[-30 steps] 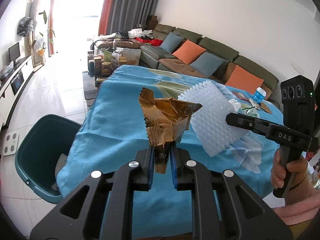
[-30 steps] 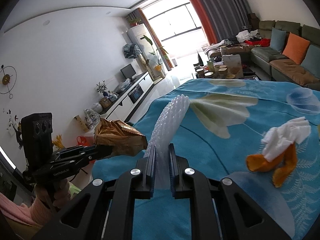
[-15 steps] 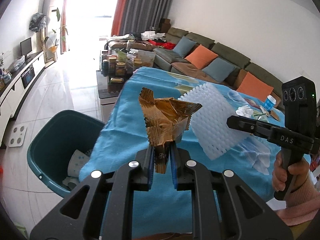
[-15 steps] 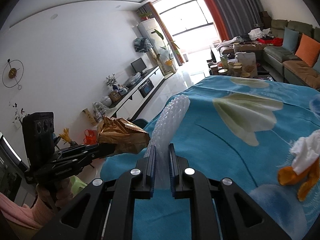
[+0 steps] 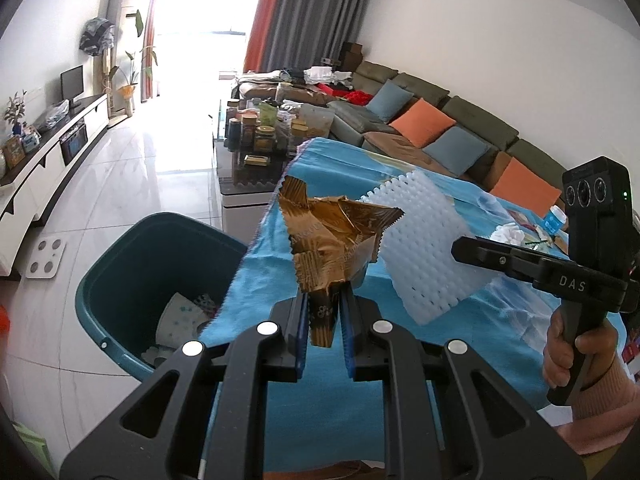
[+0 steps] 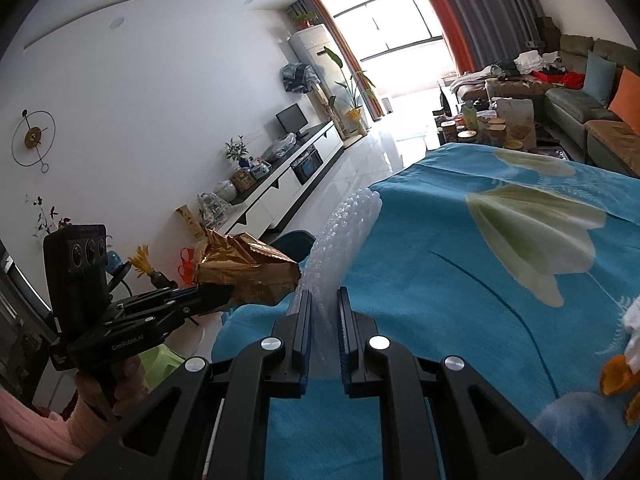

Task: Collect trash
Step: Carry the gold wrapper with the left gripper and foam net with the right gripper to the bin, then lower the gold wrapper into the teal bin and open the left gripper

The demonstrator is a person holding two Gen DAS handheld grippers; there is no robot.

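Note:
My left gripper (image 5: 324, 312) is shut on a crumpled gold foil wrapper (image 5: 332, 240) and holds it above the table's left edge. The teal trash bin (image 5: 120, 264) stands on the floor below and to the left, with paper scraps inside. My right gripper (image 6: 323, 312) is shut on a white bubble-wrap sheet (image 6: 344, 236), which also shows in the left wrist view (image 5: 420, 248) just right of the wrapper. In the right wrist view the left gripper (image 6: 216, 294) and its wrapper (image 6: 244, 272) are at the left, with the bin's rim (image 6: 294, 242) behind.
The table has a blue flowered cloth (image 6: 500, 280). A white tissue with orange peel (image 6: 624, 360) lies at its right edge. More litter and a small blue-lidded cup (image 5: 554, 220) lie at the far end. A cluttered coffee table (image 5: 264, 136) and a sofa (image 5: 440, 128) stand beyond.
Both grippers have moved left towards the table's edge with their loads. The bin has come further into view, and its inside now shows.

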